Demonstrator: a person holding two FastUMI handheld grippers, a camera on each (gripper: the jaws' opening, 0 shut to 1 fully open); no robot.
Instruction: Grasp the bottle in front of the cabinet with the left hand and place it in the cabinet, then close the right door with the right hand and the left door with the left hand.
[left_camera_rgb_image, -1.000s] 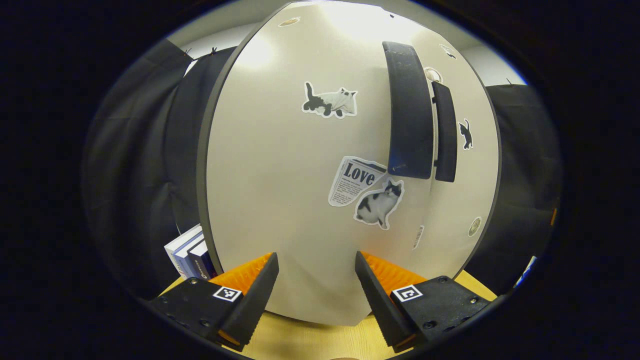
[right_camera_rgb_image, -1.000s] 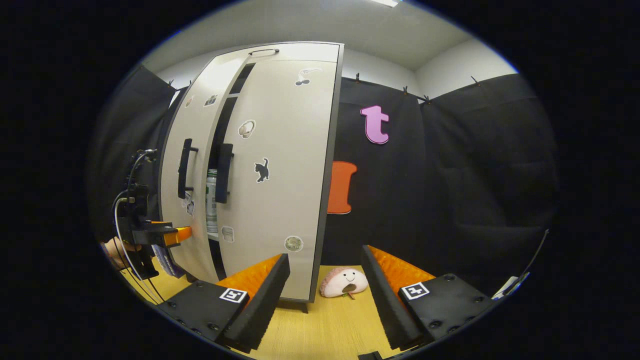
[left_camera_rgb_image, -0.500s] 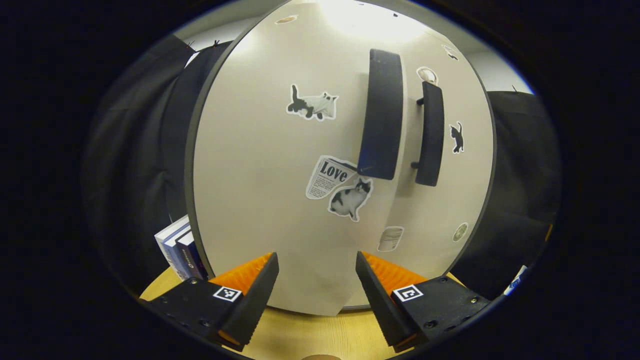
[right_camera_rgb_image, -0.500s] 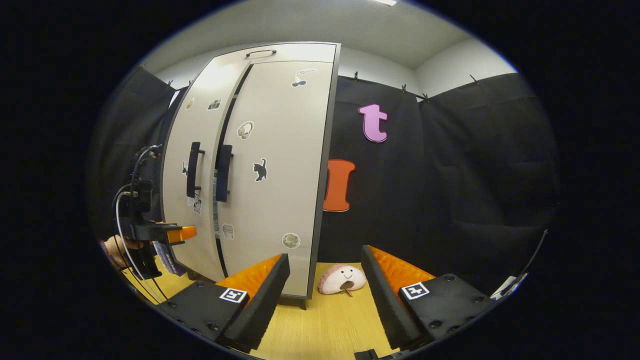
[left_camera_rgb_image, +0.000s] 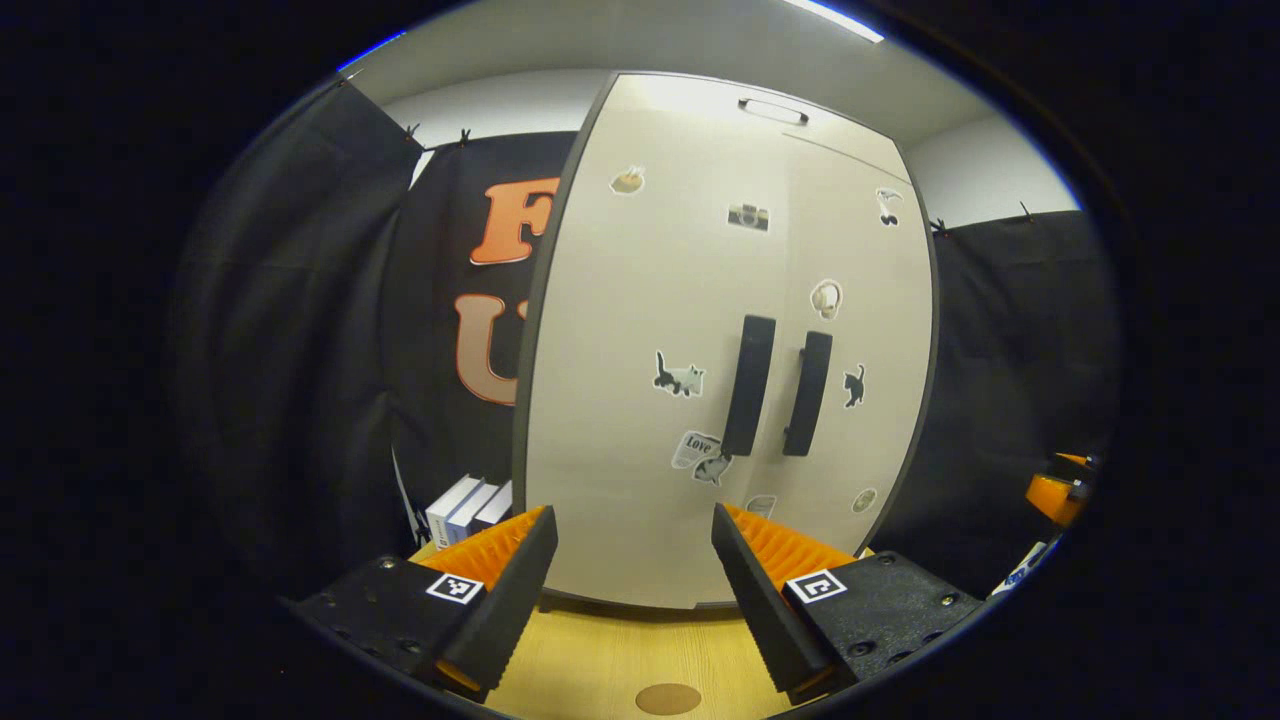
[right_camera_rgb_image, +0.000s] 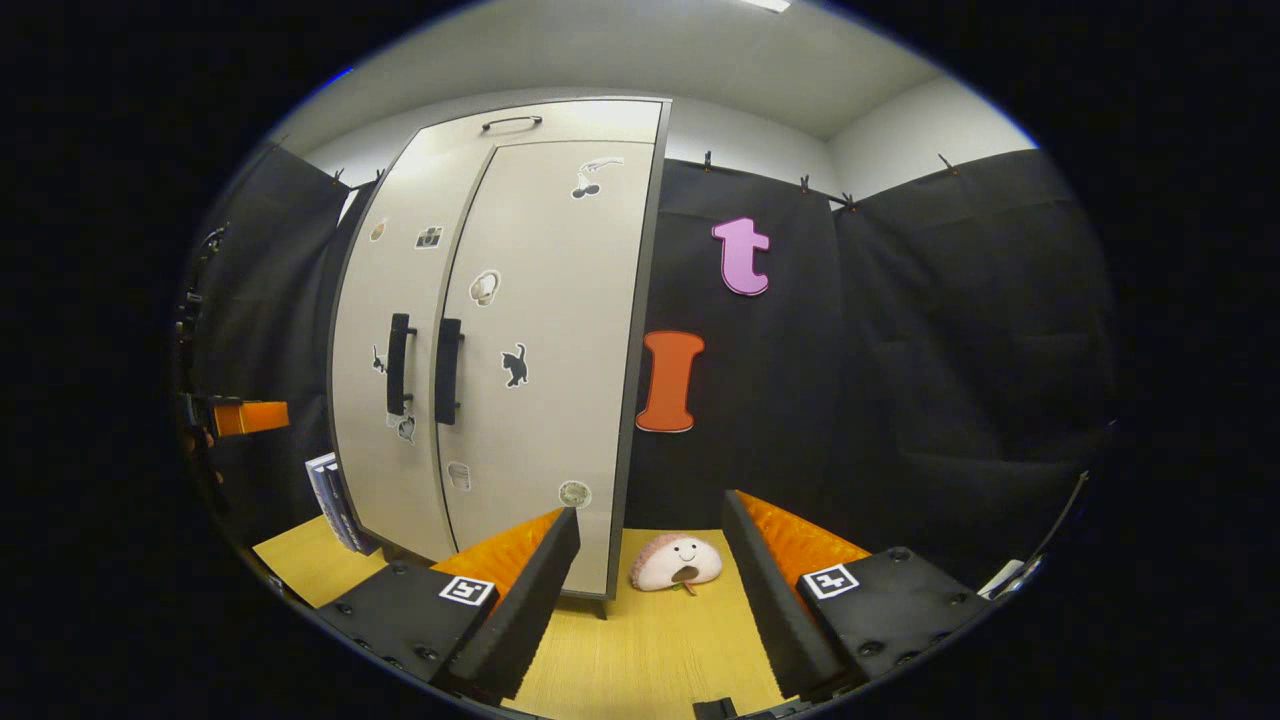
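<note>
You're pulling the left gripper (left_camera_rgb_image: 630, 580) back from the cabinet (left_camera_rgb_image: 640, 330), its doors now meeting at twelve o'clock; both claws, including the right gripper (right_camera_rgb_image: 650, 580), are hanging open, empty—task looking finished.

Cream cabinet (left_camera_rgb_image: 640, 330) with black handles (left_camera_rgb_image: 750, 385), cat stickers (left_camera_rgb_image: 679, 376); pale wood counter (right_camera_rgb_image: 650, 650); pink plush toy (right_camera_rgb_image: 676, 562).

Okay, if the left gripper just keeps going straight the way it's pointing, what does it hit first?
Most likely the cabinet's left door. The left gripper is open and empty, and its fingers frame the door's lower panel, below the handle. Nothing shows between them and the door, though the gap is hard to judge.
</note>
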